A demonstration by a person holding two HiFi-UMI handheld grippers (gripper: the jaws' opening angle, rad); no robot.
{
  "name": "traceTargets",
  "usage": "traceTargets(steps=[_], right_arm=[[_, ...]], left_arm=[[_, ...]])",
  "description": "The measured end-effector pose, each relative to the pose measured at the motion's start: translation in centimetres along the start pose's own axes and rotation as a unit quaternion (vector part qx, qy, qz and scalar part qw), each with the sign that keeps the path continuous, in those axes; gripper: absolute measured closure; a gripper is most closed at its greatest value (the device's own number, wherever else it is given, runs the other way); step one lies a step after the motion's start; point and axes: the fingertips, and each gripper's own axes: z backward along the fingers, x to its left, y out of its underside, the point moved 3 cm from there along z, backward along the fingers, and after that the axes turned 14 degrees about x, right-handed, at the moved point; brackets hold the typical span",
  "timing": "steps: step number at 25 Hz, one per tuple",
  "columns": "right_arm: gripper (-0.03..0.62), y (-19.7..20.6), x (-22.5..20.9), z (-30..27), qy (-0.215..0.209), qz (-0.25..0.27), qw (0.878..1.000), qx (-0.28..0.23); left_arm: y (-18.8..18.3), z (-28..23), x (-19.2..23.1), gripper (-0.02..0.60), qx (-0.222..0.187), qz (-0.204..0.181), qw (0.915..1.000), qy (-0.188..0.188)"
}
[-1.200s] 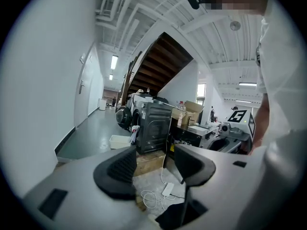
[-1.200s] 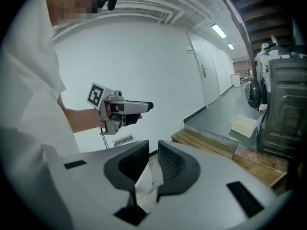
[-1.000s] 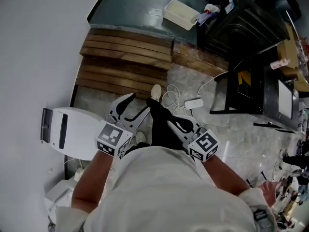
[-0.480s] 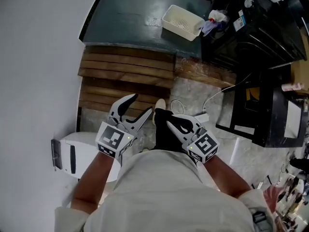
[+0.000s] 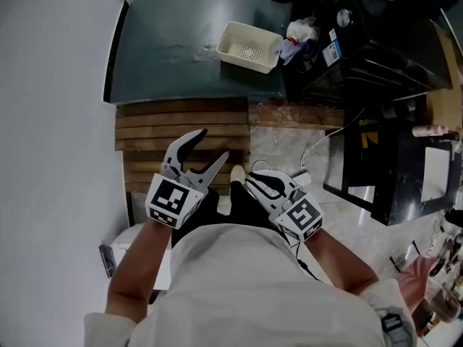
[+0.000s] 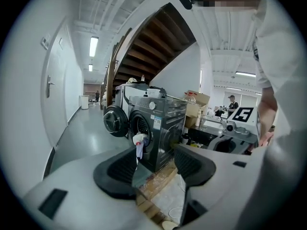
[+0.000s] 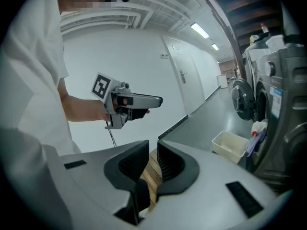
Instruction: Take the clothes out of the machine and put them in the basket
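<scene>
Clothes [image 6: 139, 142] apparently at machine [image 6: 165, 126] mouth

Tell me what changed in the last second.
The person walked forward over the wooden slats toward the white basket and washing machine; the white box at left dropped behind. Left gripper and right gripper stayed empty, jaws unchanged.

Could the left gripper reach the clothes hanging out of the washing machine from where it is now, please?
Probably not yet: the left gripper, jaws open and empty, hovers over the wooden boards, short of the clothes at the machine. Nothing blocks the way.
</scene>
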Motion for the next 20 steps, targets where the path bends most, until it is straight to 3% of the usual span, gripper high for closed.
traceTargets(steps=[9, 14, 20], right_arm=[[0.546, -0.3, -4.4, 2.7, 0.057, -0.050, 0.997, -0.003], [0.546, -2.0, -9.7, 2.0, 0.105, -0.098, 0.990, -0.007], [0.546, -5.3, -16.1, -1.4, 0.152, -0.129, 0.980, -0.012]], left_arm=[[-7.5, -7.6, 2.3, 0.347, -0.012, -0.041, 0.9978, 0.050], [-11.1, -12.9, 5.8, 0.347, -0.010, -0.049, 0.9945, 0.092], [-14.1, -21.0, 10.6, 0.319, 0.015, -0.094, 0.9828, 0.158]])
